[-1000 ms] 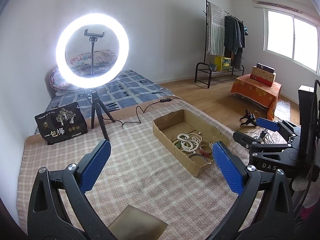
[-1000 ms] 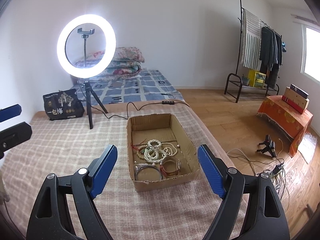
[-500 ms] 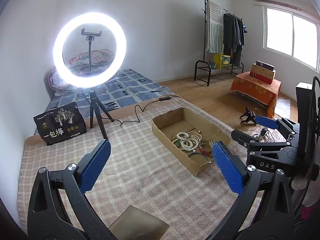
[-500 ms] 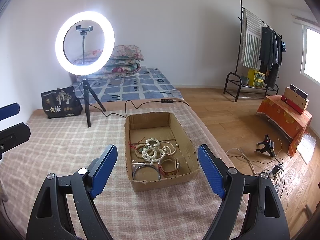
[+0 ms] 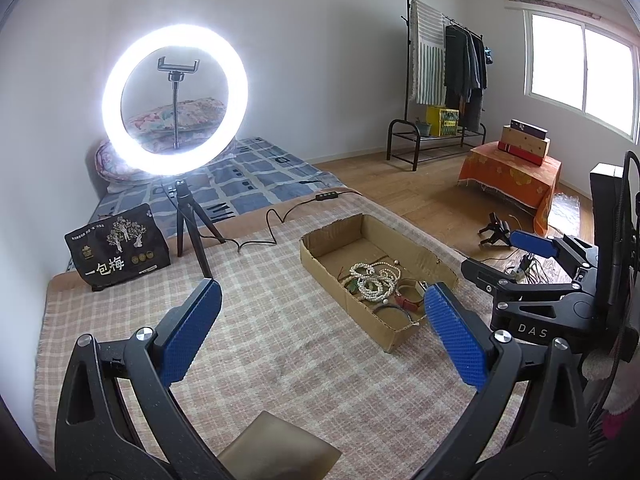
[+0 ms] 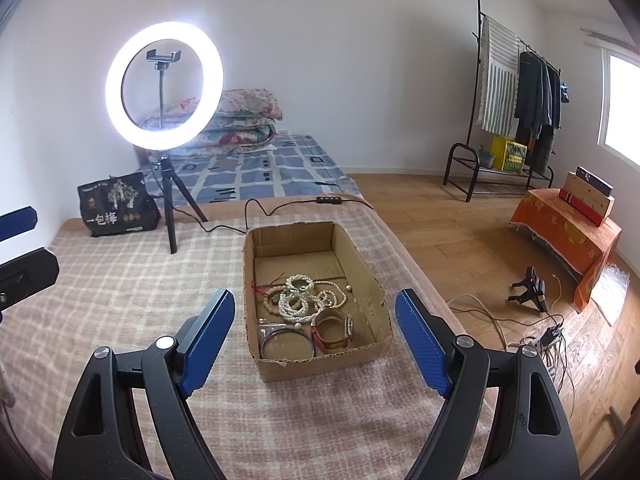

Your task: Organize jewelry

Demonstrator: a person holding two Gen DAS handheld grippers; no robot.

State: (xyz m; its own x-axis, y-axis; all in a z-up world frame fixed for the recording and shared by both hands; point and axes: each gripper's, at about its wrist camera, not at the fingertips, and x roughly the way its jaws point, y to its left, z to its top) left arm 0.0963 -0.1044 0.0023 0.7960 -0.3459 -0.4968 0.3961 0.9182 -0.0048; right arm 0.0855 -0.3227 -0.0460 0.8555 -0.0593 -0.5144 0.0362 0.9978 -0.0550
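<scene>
A shallow cardboard box [image 6: 372,276] lies on a checked blanket [image 6: 120,280]. Inside it lie tangled white bead necklaces [image 6: 312,298], a red-strap watch [image 6: 332,330] and a metal bangle [image 6: 286,342]. My right gripper [image 6: 316,334] is open and empty, held above the box's near end. My left gripper [image 5: 320,320] is open and empty, over the blanket to the left of the box [image 5: 436,264]. The beads [image 5: 374,280] show in the left wrist view, as does the right gripper [image 5: 504,258] beyond the box.
A lit ring light on a tripod [image 6: 164,88] stands at the blanket's far left, its cable running behind the box. A black bag [image 6: 114,208] sits beside it. The blanket's right edge drops to wooden floor [image 6: 460,240] with cables. A brown object [image 5: 276,452] lies under the left gripper.
Both grippers have drifted slightly backward and upward; the box and ring light sit a little lower and farther in both views. Both stay open.
</scene>
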